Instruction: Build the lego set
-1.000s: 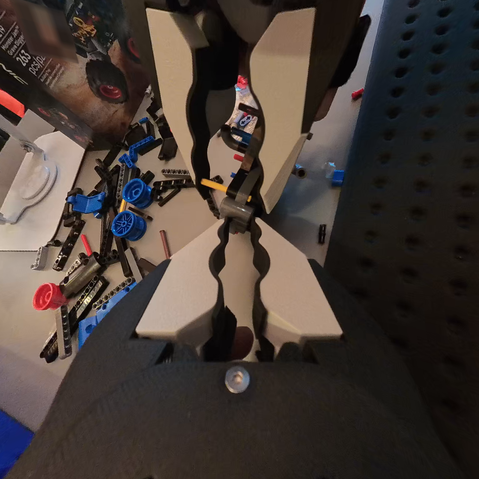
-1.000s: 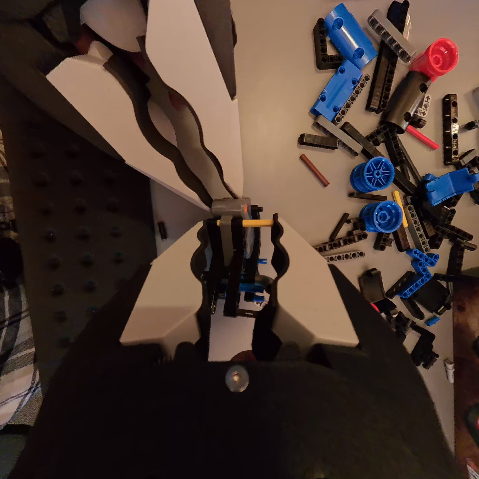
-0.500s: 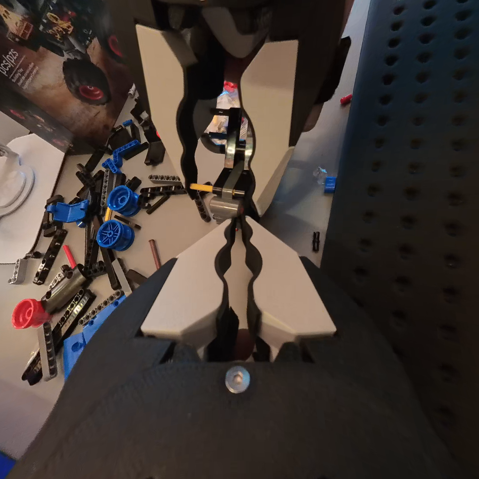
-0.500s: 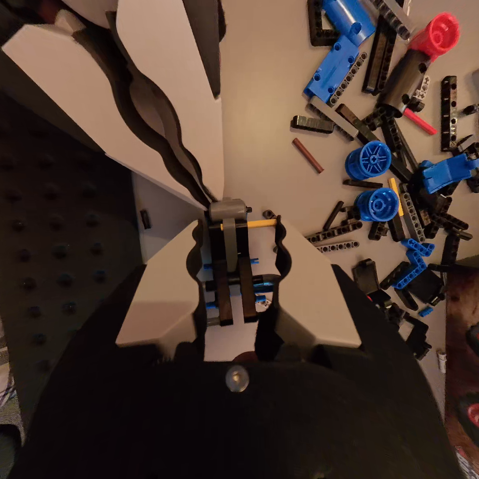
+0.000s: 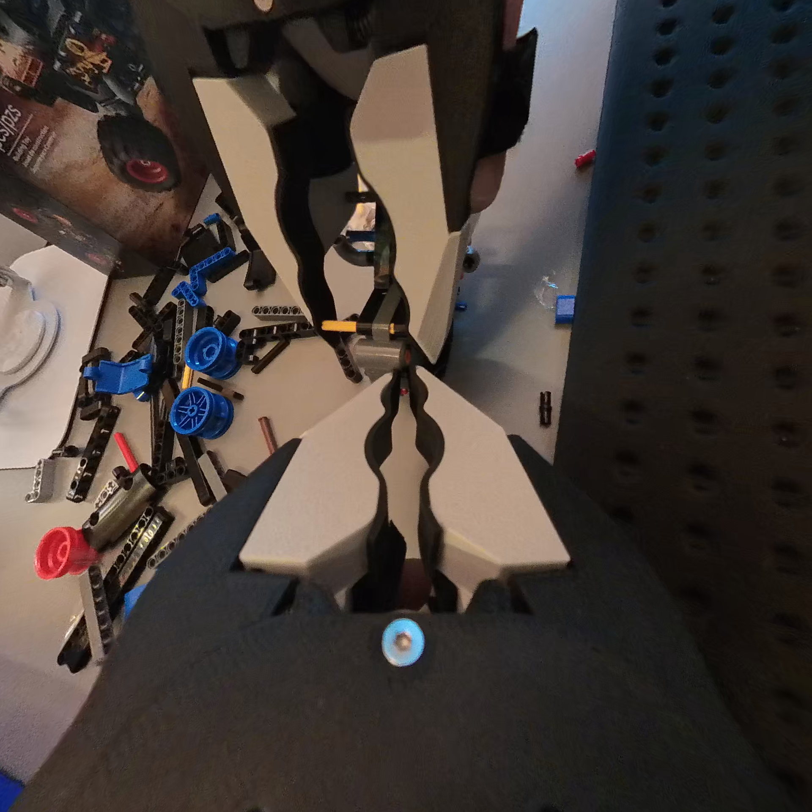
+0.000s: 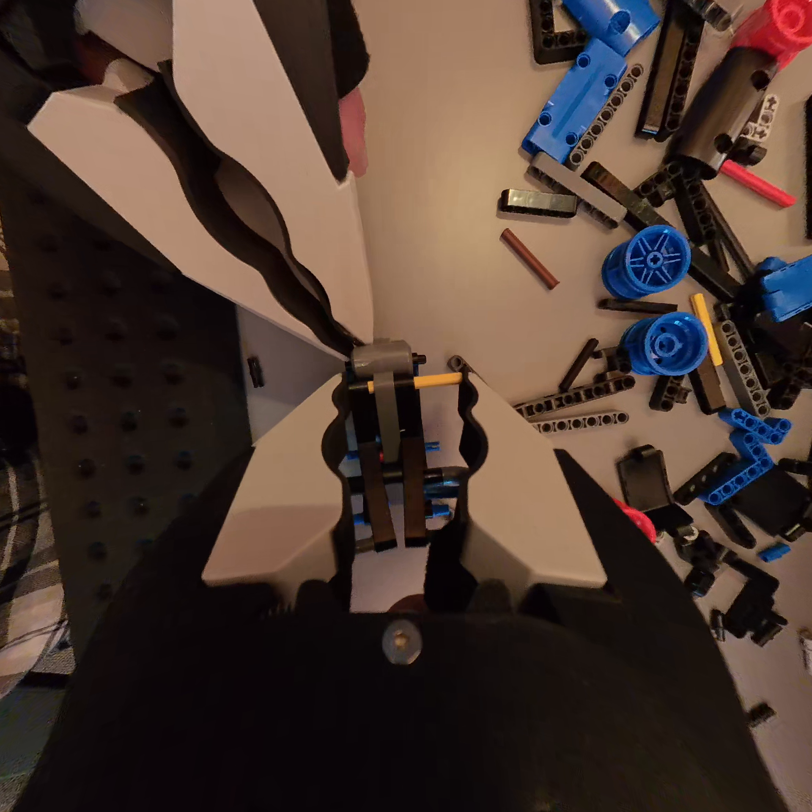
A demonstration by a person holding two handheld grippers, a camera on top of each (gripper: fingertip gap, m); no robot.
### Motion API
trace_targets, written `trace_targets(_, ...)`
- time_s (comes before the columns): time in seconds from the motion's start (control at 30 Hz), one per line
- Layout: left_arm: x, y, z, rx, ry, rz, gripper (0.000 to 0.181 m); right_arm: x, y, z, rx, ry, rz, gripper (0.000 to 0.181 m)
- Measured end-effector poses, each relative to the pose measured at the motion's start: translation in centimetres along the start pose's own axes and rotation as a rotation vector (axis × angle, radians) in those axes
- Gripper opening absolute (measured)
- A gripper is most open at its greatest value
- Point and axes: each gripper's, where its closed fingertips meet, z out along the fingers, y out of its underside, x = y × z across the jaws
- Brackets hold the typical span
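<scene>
A small black, grey and blue plastic beam sub-assembly [image 6: 389, 465] is gripped between the jaws of the right gripper [image 6: 402, 444], with a thin yellow axle [image 6: 433, 380] crossing near their tips. The left gripper [image 5: 402, 389] is clenched on something small and red at the grey connector [image 5: 378, 353], just beyond its jaws; what exactly is pinched cannot be told. The assembly is judged light, rigid and slippery, its pinned joints easily twisted; the stacked black beams are best held. Beside the jaws, two blue wheel hubs [image 6: 645, 260] and one brown rod [image 6: 528, 258] are counted.

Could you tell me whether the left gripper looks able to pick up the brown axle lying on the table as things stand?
Probably not yet: the left gripper is shut at the grey connector, though the brown axle lies unobstructed.
</scene>
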Motion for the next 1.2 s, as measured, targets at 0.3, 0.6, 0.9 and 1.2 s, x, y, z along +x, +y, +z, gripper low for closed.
trace_targets(0.3,-0.7,0.5,-0.7,-0.012,0.015,0.0,0.0,-0.4,0.1,-0.4,0.004,-0.065,-0.048,0.053)
trace_targets(0.6,-0.7,-1.2,0.0,0.058,-0.017,-0.013,0.027,-0.1,0.0,-0.5,0.037,-0.067,-0.048,0.048)
trace_targets(0.9,-0.4,-1.5,0.2,0.102,0.031,-0.065,0.012,-0.2,0.0,-0.4,0.004,-0.083,-0.059,0.04)
trace_targets(1.2,-1.5,-1.4,-0.6,0.122,0.056,-0.068,0.022,0.3,-0.5,-0.3,0.035,-0.035,-0.074,0.047)
